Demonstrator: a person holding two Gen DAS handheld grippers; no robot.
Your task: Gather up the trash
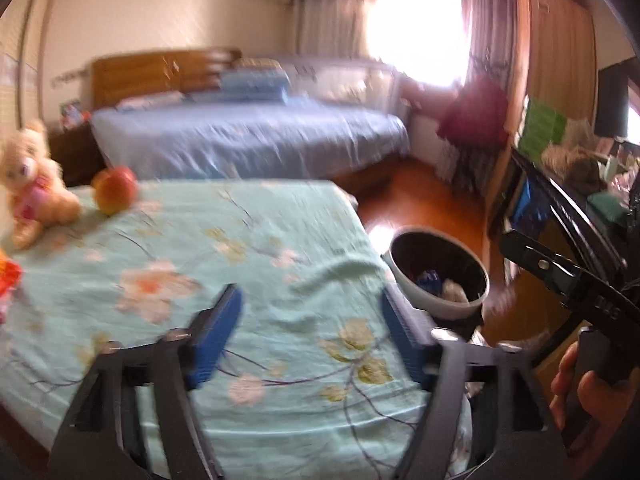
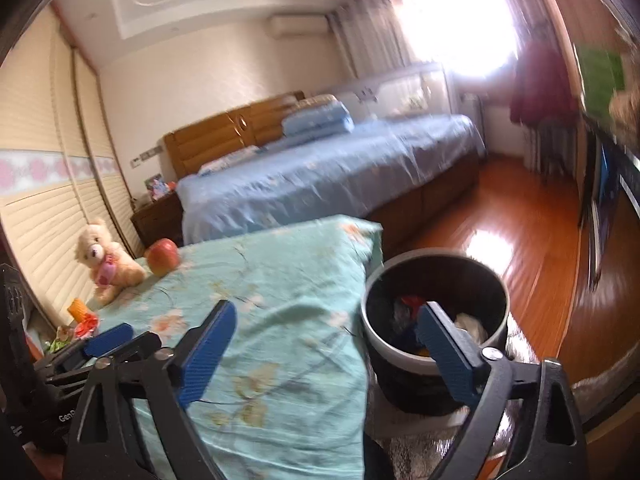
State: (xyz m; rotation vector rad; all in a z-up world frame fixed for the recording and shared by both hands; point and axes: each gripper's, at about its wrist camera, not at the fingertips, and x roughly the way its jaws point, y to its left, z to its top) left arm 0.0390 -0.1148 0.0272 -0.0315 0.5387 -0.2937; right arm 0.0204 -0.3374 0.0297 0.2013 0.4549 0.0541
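A round bin, black inside with a pale outer wall, stands on the floor at the corner of the bed with the teal floral cover. Crumpled white paper and red and blue scraps lie in it. My right gripper is open and empty, one finger over the bed, the other in front of the bin's mouth. My left gripper is open and empty above the teal cover, with the bin to its right. The right gripper's black body and a hand show at that view's right edge.
A teddy bear and a red-orange apple-like ball sit at the teal bed's far left. Orange and red objects lie at its left edge. Behind stands a blue-covered bed. Glossy wooden floor runs right, beside a dark cabinet.
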